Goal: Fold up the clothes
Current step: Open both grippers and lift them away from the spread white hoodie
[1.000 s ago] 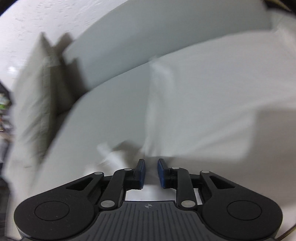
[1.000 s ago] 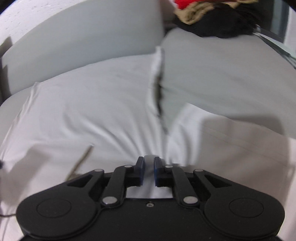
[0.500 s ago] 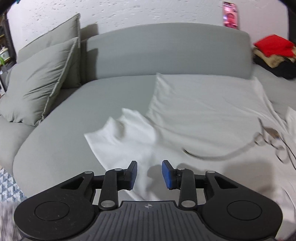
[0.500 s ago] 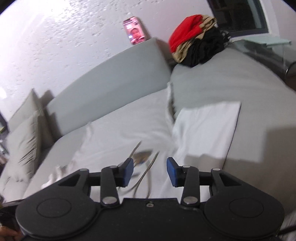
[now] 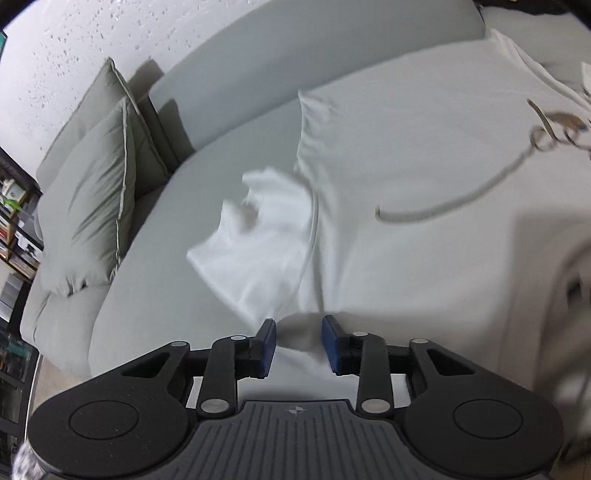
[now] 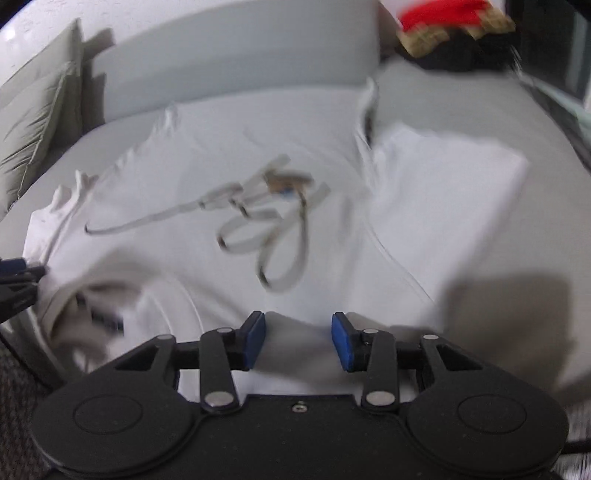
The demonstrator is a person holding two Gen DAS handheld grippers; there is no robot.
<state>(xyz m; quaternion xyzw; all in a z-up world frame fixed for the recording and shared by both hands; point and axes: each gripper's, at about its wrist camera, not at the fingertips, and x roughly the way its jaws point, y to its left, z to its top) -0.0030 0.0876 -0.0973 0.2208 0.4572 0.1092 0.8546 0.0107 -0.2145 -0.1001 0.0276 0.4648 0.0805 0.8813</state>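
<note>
A white T-shirt (image 5: pixel 417 177) lies spread flat on the grey sofa seat, with a grey ribbon-like print on its chest (image 6: pixel 266 218). One sleeve (image 5: pixel 258 236) is crumpled at the left, the other sleeve (image 6: pixel 443 199) lies flat at the right. My left gripper (image 5: pixel 298 345) is open and empty, just above the shirt's near edge by the left sleeve. My right gripper (image 6: pixel 298 339) is open and empty over the shirt's near edge, close to the collar (image 6: pixel 110 302). The left gripper's tip also shows in the right wrist view (image 6: pixel 18 273).
Grey sofa (image 5: pixel 155 295) with a backrest (image 6: pixel 236 55). Two grey-green cushions (image 5: pixel 92 206) stand at the left end. A pile of red, tan and black clothes (image 6: pixel 454 33) sits at the far right. Shelves (image 5: pixel 14 221) stand beyond the sofa's left end.
Both grippers, a second ago closed low on the white fabric, have opened and let it go, pulled back and now hover at the shirt's near edge. The shirt lies spread out.
</note>
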